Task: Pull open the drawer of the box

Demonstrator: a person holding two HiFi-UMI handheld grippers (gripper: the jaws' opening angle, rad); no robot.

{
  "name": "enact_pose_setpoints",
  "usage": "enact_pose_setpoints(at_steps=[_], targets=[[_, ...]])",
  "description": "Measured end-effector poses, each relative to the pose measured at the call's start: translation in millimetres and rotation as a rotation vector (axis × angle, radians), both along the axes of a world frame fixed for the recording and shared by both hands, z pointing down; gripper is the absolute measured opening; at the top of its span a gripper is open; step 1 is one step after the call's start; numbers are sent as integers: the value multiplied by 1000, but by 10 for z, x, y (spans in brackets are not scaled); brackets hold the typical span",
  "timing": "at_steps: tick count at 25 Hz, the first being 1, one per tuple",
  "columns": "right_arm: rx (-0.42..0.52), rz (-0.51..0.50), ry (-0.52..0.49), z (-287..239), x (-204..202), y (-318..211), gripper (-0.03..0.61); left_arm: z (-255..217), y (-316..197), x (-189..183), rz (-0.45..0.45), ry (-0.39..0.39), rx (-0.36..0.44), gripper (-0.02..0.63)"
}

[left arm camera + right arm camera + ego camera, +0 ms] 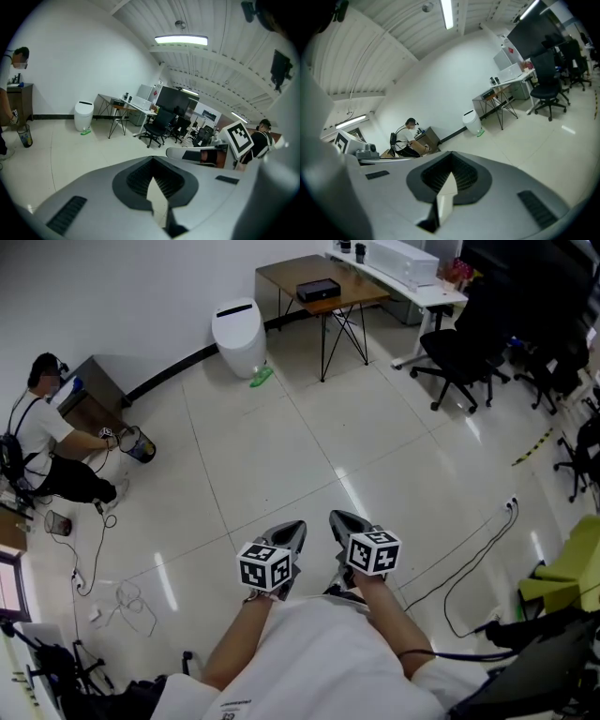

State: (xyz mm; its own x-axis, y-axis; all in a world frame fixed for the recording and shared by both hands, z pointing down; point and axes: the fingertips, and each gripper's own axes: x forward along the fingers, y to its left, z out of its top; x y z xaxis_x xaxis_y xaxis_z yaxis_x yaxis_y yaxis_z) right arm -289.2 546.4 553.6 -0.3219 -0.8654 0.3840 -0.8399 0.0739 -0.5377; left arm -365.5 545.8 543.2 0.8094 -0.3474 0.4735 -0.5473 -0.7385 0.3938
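A pale tiled floor (281, 446) filled most of the head view. A long white desk (427, 292) stood along its far right edge. Left of the desk stood a brown wooden table on thin black metal legs (281, 277). A black wheeled office chair (459, 357) stood in front of the desk. A white rounded bin (239, 334) stood by the far wall, left of the table. A person in a white shirt (42, 442) crouched at the floor's left edge.

Close below, the left gripper (295, 529) and the right gripper (339, 519) hovered side by side over the floor. Both were clenched on nothing.

A flat black box (319, 290) lay on the tabletop toward its near edge, well apart from both grippers. No drawer could be made out on it.
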Motion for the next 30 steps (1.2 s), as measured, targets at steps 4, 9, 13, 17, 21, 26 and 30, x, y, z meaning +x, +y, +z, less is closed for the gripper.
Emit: enact_pose_setpoints(at_steps=[4, 9, 13, 17, 21, 26, 30], targets=[[7, -3, 2, -32, 253, -221, -12, 4, -175, 207, -18, 8, -9, 2], [-4, 7, 0, 30, 450, -364, -12, 27, -348, 381, -28, 8, -14, 2], [-26, 17, -13, 118, 523, -408, -12, 68, -439, 487, -8, 14, -39, 2], [-51, 41, -13, 218, 645, -500, -12, 131, -636, 603, 10, 16, -51, 2], [-70, 83, 3, 288, 821, -696, -12, 185, -925, 751, 29, 30, -63, 2], [-56, 126, 36, 187, 1054, -1122, -12, 159, -1384, 949, 56, 38, -61, 2], [-47, 140, 50, 93, 1139, -1505, -12, 87, -1796, 1068, 79, 41, -57, 2]])
